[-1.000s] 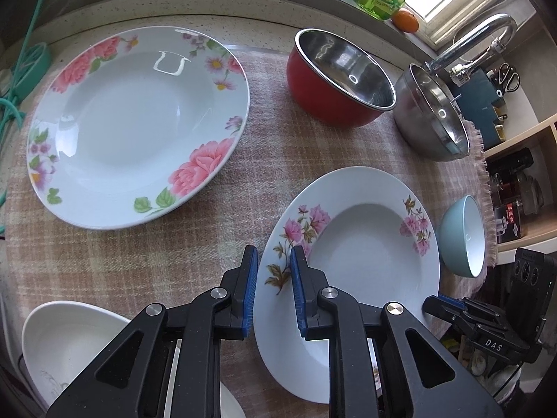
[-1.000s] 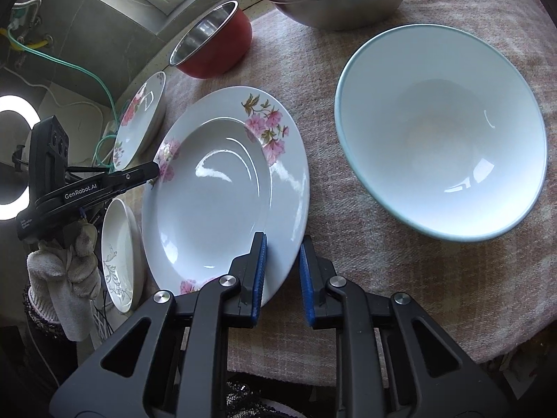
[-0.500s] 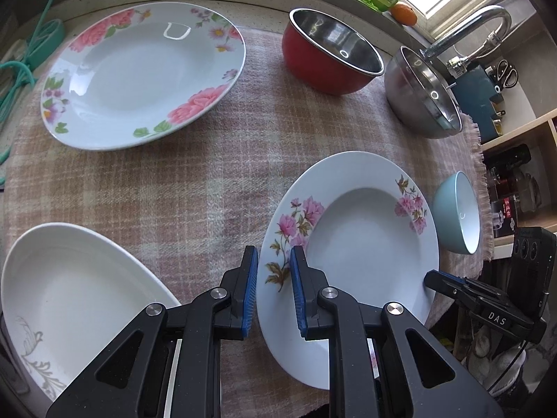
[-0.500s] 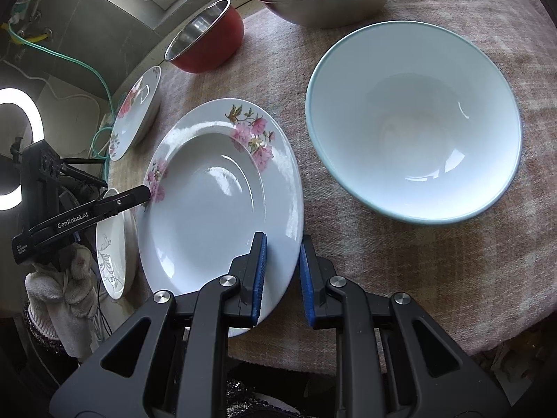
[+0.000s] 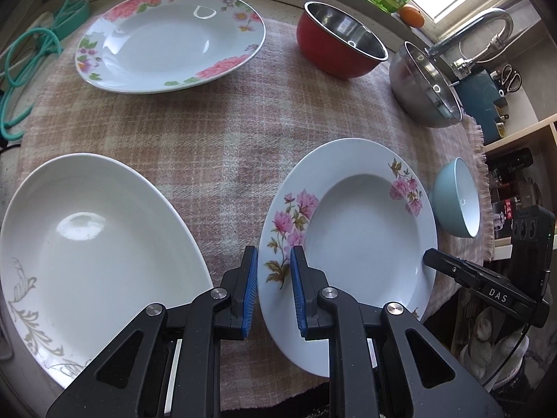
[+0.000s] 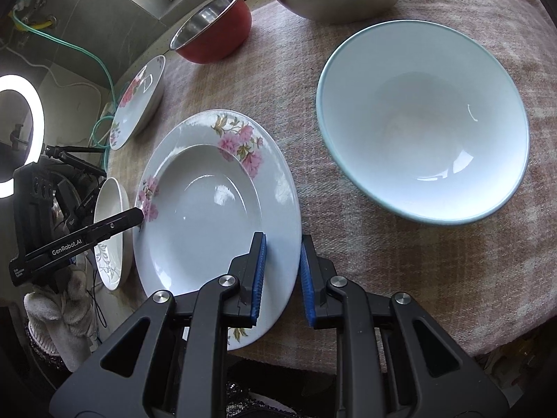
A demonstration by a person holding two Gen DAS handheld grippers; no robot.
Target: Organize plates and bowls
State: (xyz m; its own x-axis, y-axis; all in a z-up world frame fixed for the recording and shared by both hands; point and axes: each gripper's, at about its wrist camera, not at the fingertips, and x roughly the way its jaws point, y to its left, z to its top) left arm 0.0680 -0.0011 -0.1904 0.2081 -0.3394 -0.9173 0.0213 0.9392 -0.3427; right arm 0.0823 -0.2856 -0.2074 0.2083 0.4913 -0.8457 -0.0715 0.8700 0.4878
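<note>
Plates and bowls are spread over the checked pink cloth (image 5: 216, 132) that covers my worktop. Both my grippers pinch the same one, the pink-flowered plate (image 5: 362, 223) near the cloth's front edge: my left gripper (image 5: 273, 278) is clamped on its left rim, one blue pad above the rim and one below, and my right gripper (image 6: 282, 264) grips the opposite rim the same way (its black tip also shows at the plate's far side in the left wrist view). Whether the plate rests on the cloth or is lifted just clear of it, I cannot tell.

Just left of it, at the front left corner, lies the white plate with a grey-gold vine pattern (image 5: 90, 244), apart from the one I hold. Toward the back left corner sits the larger plate with big pink roses (image 5: 167, 38). The red bowl with a steel inside (image 5: 341, 45) stands at the back edge, and the steel bowl (image 5: 424, 87) is beside it near the back right corner, under the tap (image 5: 473, 28). The pale blue bowl (image 6: 424, 118) stands at the right edge, near the held plate but not touching it.
</note>
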